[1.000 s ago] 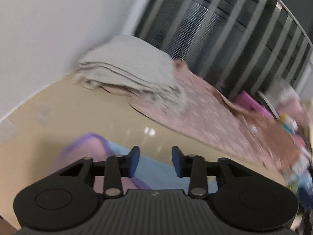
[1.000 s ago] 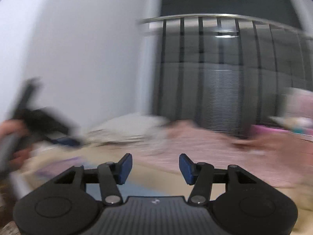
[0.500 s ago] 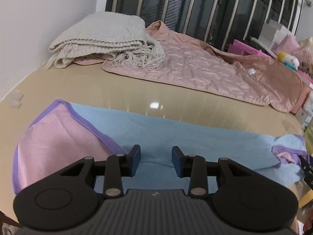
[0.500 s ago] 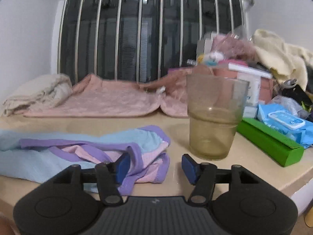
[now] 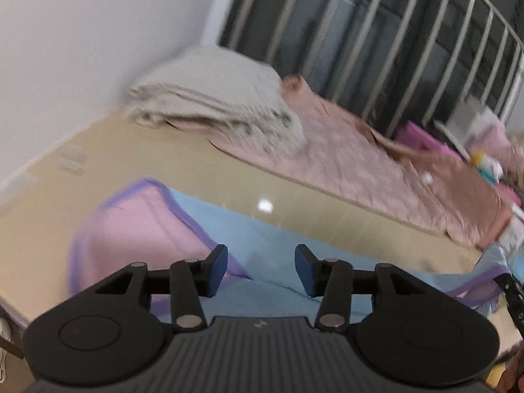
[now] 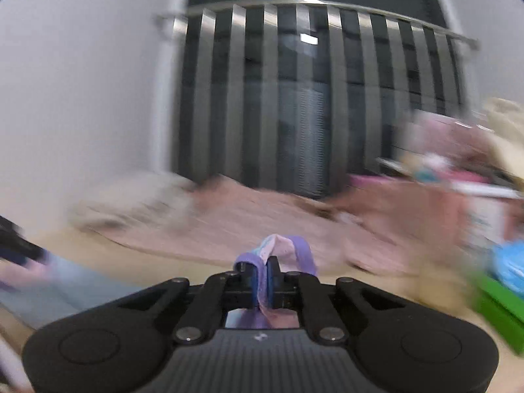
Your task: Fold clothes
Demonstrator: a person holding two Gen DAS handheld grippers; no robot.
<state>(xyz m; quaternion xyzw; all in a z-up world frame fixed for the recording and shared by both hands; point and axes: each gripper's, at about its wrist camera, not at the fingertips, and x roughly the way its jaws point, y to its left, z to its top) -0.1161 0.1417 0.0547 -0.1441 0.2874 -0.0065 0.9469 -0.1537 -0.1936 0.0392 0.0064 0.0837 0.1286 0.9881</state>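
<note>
The blue-and-pink garment [image 5: 271, 239] runs long from nine to three o'clock across the worktop [image 5: 209, 177], its three o'clock end pinched in the just-closed right hand-held gripper [image 6: 261, 281], its pink end at ten o'clock of the left hand-held gripper [image 5: 261, 270], whose jaws have just widened, empty

No text, label, brand name or number can be read in either view; both pictures are blurred by motion. The only sign is a small pale angular mark, moulded on the ribbed grey body of each claw, near its front edge. It shows on the left claw [image 5: 260, 270] and on the right claw [image 6: 261, 286]. It has no letters.
</note>
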